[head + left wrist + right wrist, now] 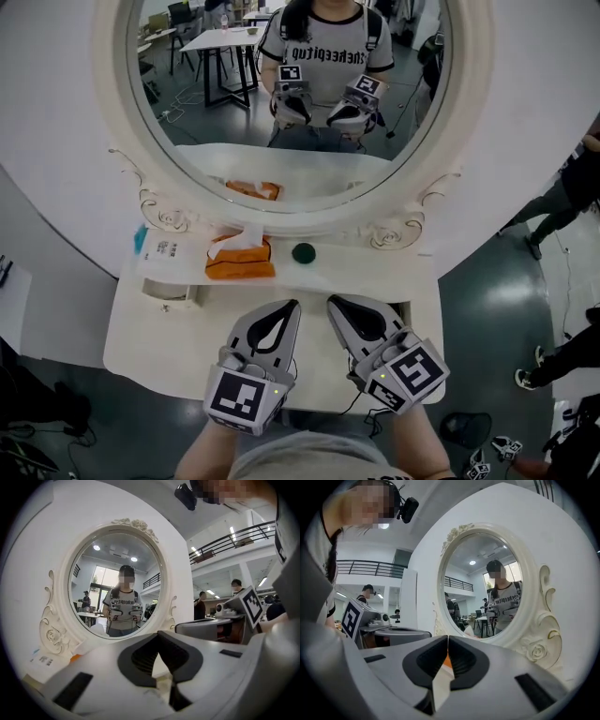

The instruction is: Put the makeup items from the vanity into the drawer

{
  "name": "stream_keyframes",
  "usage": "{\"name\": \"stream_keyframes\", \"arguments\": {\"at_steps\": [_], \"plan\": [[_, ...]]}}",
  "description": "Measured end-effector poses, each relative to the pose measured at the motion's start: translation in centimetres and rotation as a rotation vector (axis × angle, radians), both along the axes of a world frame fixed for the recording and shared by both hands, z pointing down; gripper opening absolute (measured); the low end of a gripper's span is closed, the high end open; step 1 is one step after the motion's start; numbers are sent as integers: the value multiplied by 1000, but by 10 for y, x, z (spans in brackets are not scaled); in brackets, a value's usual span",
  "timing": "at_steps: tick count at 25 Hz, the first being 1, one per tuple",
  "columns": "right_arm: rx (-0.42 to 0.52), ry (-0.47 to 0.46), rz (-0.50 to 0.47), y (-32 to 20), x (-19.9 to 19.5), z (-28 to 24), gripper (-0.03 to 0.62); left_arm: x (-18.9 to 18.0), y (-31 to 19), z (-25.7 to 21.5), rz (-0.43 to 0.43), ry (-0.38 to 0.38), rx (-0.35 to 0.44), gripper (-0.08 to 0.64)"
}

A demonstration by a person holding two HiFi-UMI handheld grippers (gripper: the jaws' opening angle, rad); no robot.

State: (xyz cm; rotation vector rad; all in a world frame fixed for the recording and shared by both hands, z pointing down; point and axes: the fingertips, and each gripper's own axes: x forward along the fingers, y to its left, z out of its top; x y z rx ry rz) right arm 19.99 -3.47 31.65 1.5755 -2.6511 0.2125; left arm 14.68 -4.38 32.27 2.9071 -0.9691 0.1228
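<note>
A white vanity (159,342) with a round mirror (300,84) stands before me. On its raised back shelf lie a dark green round makeup item (303,252), an orange tissue pack (240,260) and a white packet (169,255). My left gripper (294,305) and right gripper (332,301) hover side by side over the near part of the tabletop, both pointing toward the mirror. Each is shut with nothing between its jaws, as the left gripper view (158,633) and the right gripper view (447,637) also show. No drawer is plainly visible.
A small white box-like part (173,293) sticks out under the shelf at the left. The mirror's carved frame (394,230) rises just behind the shelf. Grey floor lies to the right, where a person's legs (553,211) and shoes (492,450) show.
</note>
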Motion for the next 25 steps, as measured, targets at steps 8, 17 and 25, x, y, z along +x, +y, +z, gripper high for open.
{"name": "stream_keyframes", "arguments": {"at_steps": [8, 17, 25], "plan": [[-22, -23, -48, -11, 17, 16, 32, 9, 5, 11, -63, -49, -50, 37], [-71, 0, -87, -36, 11, 35, 43, -3, 4, 21, -109, -79, -92, 37], [-146, 39, -74, -70, 7, 61, 78, -25, -16, 25, -132, -77, -107, 37]]}}
